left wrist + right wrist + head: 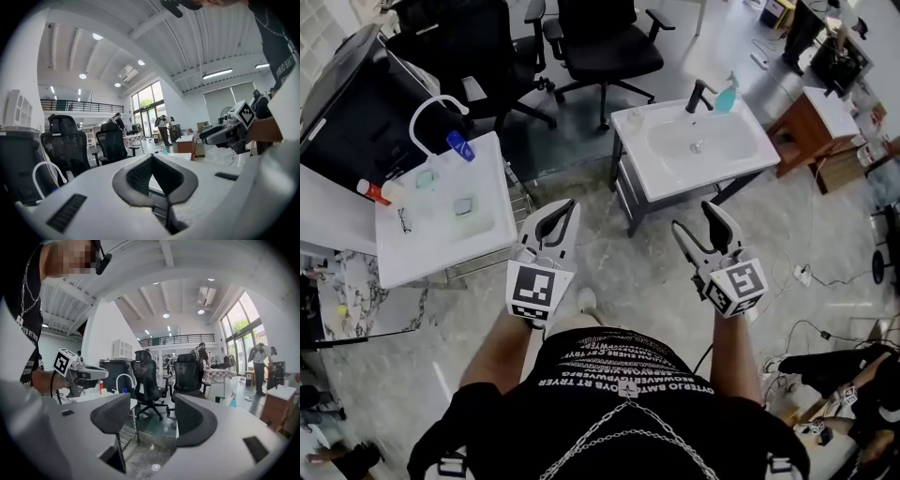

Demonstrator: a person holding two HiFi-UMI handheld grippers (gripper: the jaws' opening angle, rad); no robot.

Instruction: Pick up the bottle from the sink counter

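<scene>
A teal spray bottle (727,94) stands at the back rim of the white sink counter (741,159) on the right, beside a black tap (698,96); it also shows small in the right gripper view (233,399). On the left sink counter (422,258) a blue bottle (459,145) and a red-capped bottle (370,190) stand near a white tap (431,112). My left gripper (565,208) (151,159) hovers over the floor with its fingertips together and nothing in it. Over the floor in front of the right sink, my right gripper (695,217) (152,399) is open and empty.
Two black office chairs (605,47) stand behind the sinks. A wooden cabinet (811,127) sits right of the right sink. Cables (825,281) trail over the marble floor at the right. People stand far off by the windows (260,364).
</scene>
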